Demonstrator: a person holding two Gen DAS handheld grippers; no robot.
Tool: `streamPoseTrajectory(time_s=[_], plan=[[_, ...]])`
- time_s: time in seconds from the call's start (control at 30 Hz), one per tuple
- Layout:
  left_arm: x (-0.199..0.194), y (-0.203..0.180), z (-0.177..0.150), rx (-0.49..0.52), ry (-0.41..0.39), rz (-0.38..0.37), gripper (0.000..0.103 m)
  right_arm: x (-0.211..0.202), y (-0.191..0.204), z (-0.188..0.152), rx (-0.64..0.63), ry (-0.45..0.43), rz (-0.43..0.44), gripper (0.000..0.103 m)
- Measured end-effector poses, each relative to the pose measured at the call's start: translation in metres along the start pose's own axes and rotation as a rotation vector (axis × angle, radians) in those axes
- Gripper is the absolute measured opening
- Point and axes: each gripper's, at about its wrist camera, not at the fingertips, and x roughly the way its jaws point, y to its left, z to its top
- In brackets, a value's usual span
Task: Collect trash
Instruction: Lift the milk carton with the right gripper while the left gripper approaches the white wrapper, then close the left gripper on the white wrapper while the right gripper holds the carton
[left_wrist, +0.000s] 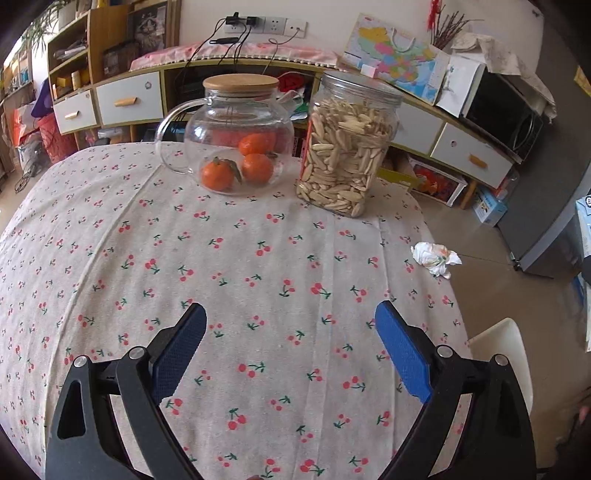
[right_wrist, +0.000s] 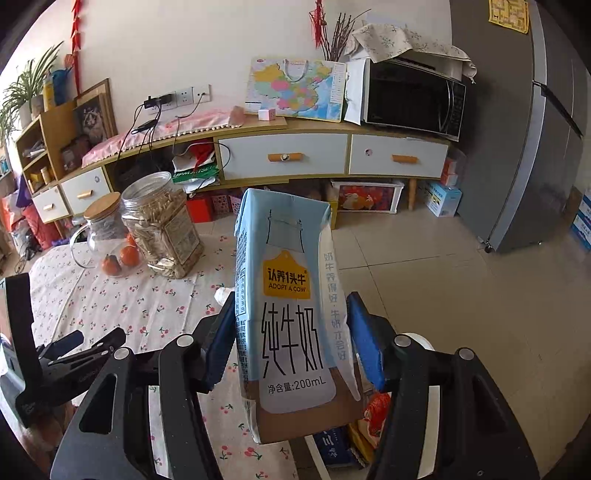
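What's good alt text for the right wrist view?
The right gripper is closed on an upright light-blue milk carton, held past the edge of a cherry-print tablecloth. Behind sit a glass teapot holding oranges and a plastic jar of snacks.

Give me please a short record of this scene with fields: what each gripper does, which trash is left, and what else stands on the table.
right gripper: shut on milk carton, held upright
left gripper: open, holding nothing, over the tablecloth
trash left: crumpled tissue near the table's right edge
other items: glass teapot with oranges inside; jar of seeds
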Motion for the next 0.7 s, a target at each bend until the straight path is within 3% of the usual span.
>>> streamPoseTrajectory(time_s=[0.27,0.5,0.7], plan=[[0.046,-0.092,0.031,-0.027,0.053,-0.106,0.09,-0.005,-0.04,0.001,0.072,-0.02,-0.041,0.055],[0.095,-0.132,0.043,-0.11,0.147,-0.061,0.089,-0.008,-0.054,0.002,0.124,-0.03,-0.019,0.055],[0.123,-0.153,0.049,-0.008,0.179,0.022,0.062,-0.012,-0.061,0.001,0.148,-0.039,-0.01,0.055]])
